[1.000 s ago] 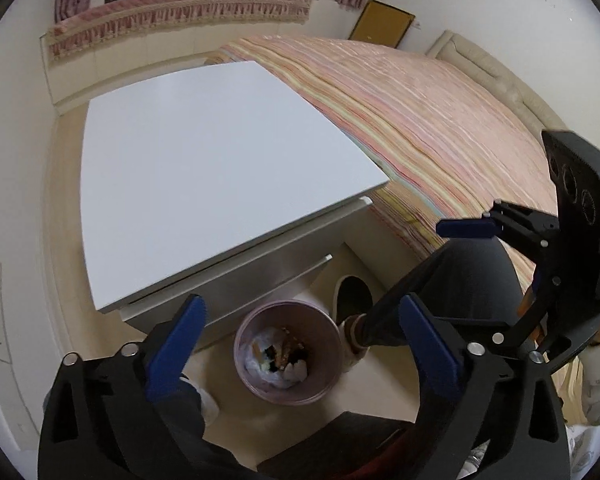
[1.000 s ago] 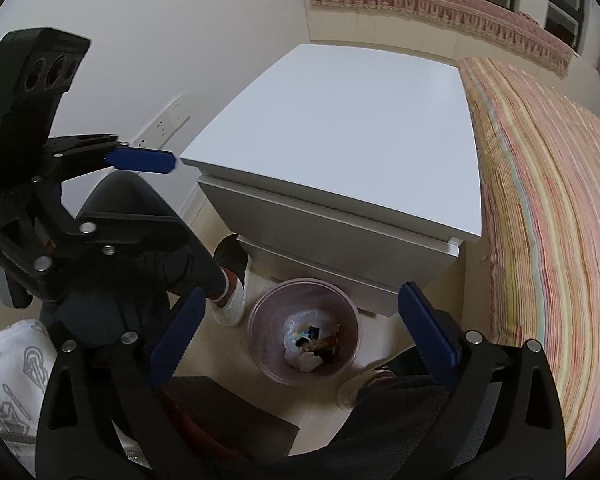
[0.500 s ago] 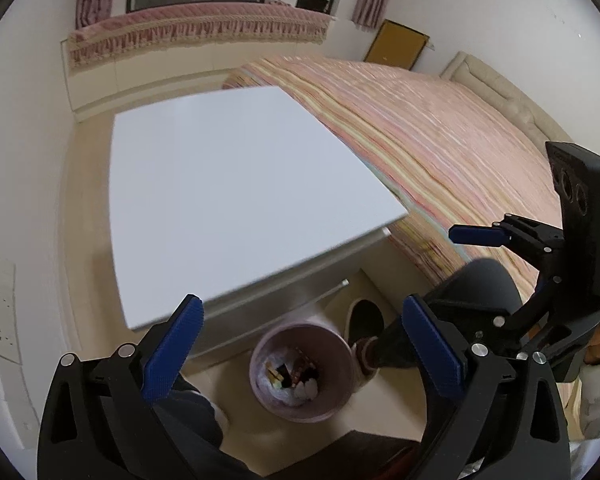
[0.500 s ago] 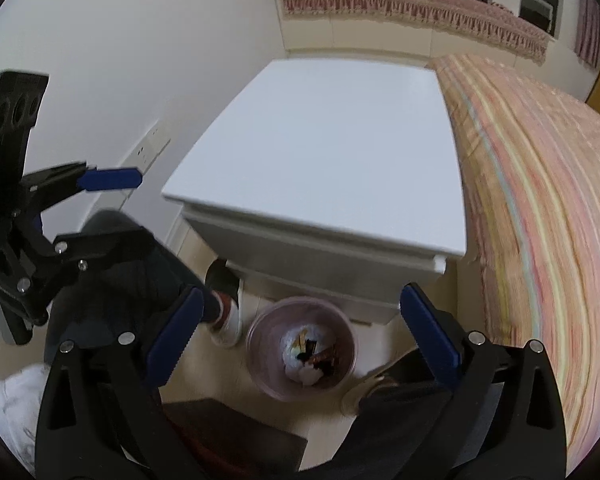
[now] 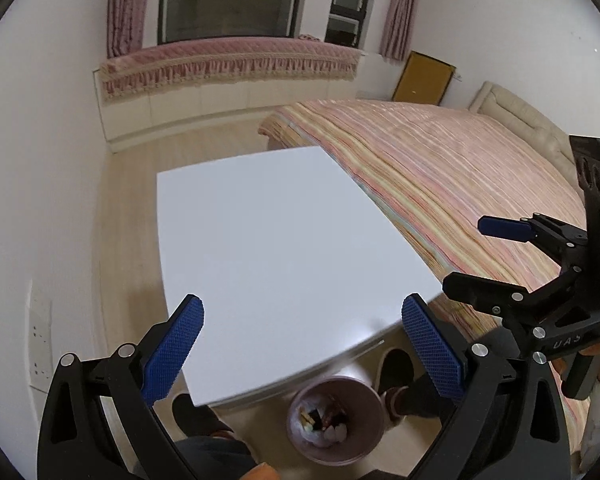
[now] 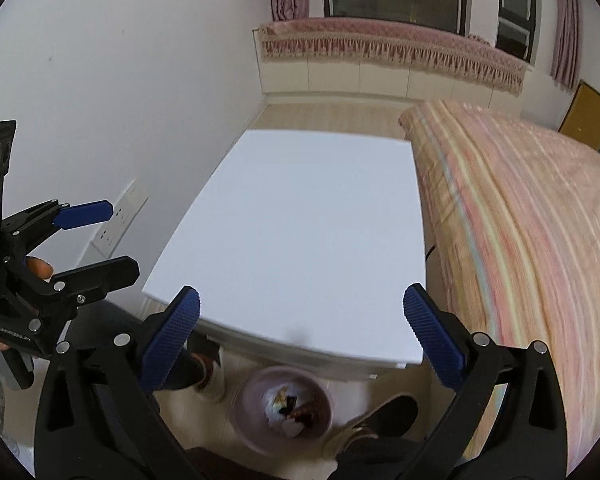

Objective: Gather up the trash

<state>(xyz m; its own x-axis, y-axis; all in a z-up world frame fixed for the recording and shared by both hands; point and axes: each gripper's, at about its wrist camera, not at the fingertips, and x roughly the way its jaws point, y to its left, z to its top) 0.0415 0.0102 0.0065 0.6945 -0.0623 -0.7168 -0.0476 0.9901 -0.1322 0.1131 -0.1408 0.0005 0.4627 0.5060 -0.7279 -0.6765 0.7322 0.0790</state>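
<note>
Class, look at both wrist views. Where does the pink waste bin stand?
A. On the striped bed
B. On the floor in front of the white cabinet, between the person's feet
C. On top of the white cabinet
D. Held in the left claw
B: the pink waste bin sits on the floor below the front edge of the white cabinet, with a shoe on either side, and both claws are open and hold nothing.

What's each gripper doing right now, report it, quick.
Left gripper: open, fingers spread wide, holding nothing.
Right gripper: open, fingers spread wide, holding nothing.
</note>
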